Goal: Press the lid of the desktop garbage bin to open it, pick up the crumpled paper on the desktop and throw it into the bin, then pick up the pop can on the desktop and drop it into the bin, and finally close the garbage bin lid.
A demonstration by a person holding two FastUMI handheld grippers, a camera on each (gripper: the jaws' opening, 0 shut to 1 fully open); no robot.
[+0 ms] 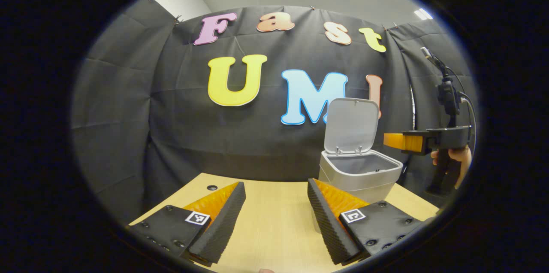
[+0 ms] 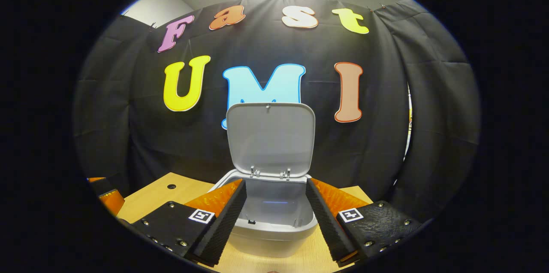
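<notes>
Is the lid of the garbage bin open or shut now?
Open. The lid stands upright on its hinges behind the garbage bin, whose mouth is uncovered.

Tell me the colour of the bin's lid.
Light grey, plain. The lid stands open, seen best in the right gripper view.

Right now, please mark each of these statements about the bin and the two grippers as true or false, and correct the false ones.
1. The bin lid stands raised. True.
2. The right gripper is shut on a pop can. False: it is open and holds nothing.
3. The left gripper is open above the wooden table. True.
4. The garbage bin lies tipped on its side. False: it stands upright on the table.
5. In the left gripper view, a hand holds the right gripper to the right of the bin. True.
</notes>
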